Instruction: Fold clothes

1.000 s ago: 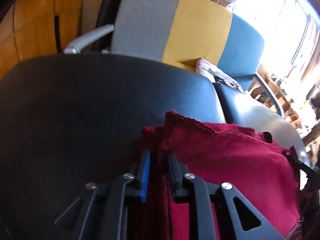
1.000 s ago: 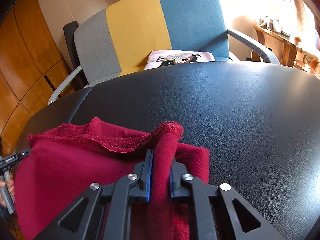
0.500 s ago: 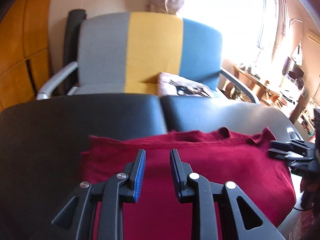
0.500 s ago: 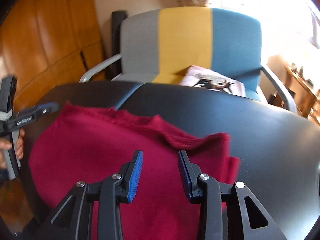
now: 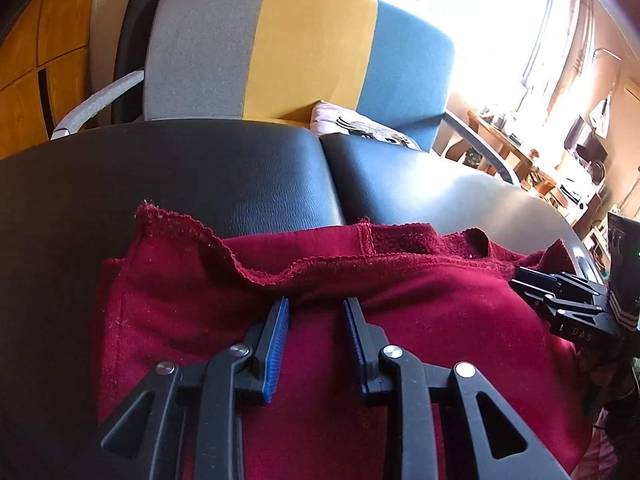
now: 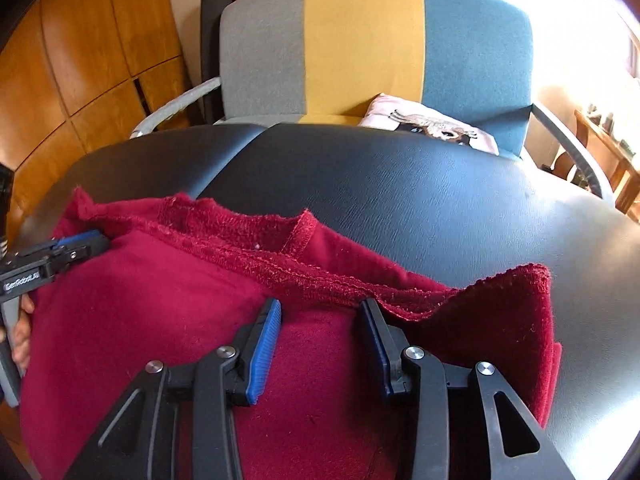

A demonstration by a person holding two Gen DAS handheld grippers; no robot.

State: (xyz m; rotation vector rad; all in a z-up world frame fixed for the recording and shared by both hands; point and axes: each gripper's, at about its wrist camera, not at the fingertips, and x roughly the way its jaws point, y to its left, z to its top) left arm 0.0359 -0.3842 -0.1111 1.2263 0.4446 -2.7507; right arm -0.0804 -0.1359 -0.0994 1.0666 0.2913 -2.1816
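Observation:
A dark red garment [image 5: 400,320] lies in layers on the black padded table [image 5: 200,184], its hemmed edge rumpled along the far side. My left gripper [image 5: 316,304] is open and empty, just above the cloth behind that edge. My right gripper [image 6: 320,306] is open and empty over the same garment [image 6: 160,300] nearer its right end. The right gripper also shows in the left wrist view [image 5: 560,296] at the cloth's right edge. The left gripper shows in the right wrist view [image 6: 76,246] at the cloth's left edge.
An armchair in grey, yellow and blue [image 5: 304,48] stands behind the table with a folded pale printed garment [image 6: 432,124] on its seat. Wooden panels [image 6: 80,60] are on the left. A cluttered wooden shelf [image 5: 560,168] stands by the bright window on the right.
Both grippers were shut on the red cloth a second ago. They have opened and let it go, and now sit low over the garment lying on the table.

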